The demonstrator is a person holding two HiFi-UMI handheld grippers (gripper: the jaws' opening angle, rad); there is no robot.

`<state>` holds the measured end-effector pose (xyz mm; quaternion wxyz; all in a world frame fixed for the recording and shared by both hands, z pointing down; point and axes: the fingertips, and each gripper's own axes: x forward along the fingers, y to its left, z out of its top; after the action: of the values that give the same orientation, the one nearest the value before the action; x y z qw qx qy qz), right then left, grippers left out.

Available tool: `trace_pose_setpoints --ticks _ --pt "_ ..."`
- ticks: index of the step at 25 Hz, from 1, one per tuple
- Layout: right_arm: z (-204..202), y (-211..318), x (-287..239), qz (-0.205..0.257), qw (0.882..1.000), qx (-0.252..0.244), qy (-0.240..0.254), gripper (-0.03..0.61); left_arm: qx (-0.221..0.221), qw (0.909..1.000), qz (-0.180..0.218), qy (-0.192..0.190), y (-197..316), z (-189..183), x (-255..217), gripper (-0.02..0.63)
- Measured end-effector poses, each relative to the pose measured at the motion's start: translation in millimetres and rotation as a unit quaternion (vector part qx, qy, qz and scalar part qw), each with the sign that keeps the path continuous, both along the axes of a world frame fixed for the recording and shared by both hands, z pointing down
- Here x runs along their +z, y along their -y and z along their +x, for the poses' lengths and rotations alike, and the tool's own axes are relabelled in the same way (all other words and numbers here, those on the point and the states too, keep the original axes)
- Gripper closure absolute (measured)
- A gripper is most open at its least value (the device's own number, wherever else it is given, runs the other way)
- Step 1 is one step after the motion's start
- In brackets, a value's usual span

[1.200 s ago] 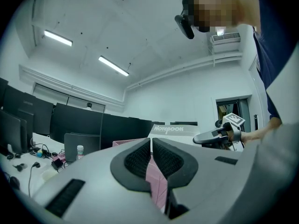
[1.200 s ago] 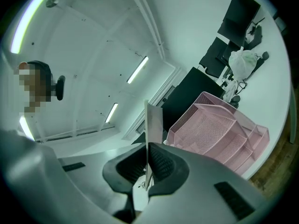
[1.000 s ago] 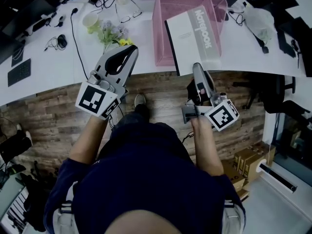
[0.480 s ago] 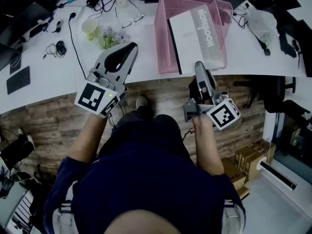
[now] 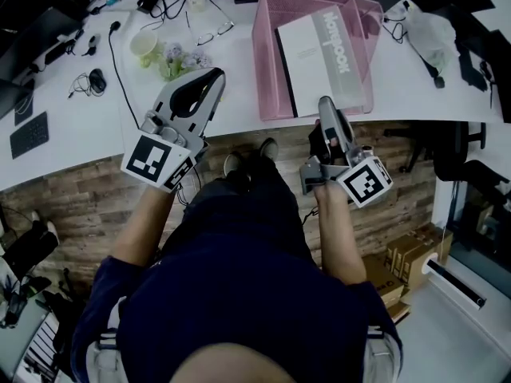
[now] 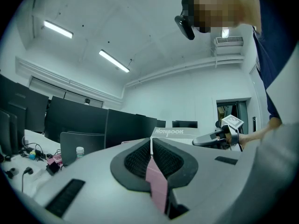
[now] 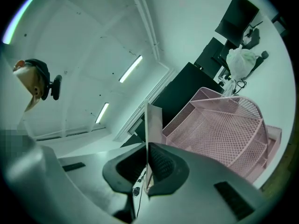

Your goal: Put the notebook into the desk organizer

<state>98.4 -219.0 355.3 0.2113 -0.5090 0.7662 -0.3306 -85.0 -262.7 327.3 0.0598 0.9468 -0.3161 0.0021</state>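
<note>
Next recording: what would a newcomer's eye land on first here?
The pink mesh desk organizer on the white desk stands out first, with a white notebook lying tilted inside it. The right gripper has its jaws shut on the notebook's near edge, while the left gripper hangs with jaws together over the desk left of the organizer.

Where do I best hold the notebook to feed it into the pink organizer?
Its near edge, coming from the desk front: the notebook lies slanted in the organizer with that thin edge facing you. The right gripper is shut on it there.
</note>
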Motion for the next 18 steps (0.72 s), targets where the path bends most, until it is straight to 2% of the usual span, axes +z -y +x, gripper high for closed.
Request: trace_pose_setpoints --ticks 12,18 --pt "18 3 35 -0.038 0.999 0.010 0.021 0.566 0.003 0.9997 -0.017 0.017 3 17 14 0.575" --pt "24 2 43 -0.041 0.999 0.008 0.024 0.566 0.005 0.9994 -0.022 0.027 2 26 19 0.575"
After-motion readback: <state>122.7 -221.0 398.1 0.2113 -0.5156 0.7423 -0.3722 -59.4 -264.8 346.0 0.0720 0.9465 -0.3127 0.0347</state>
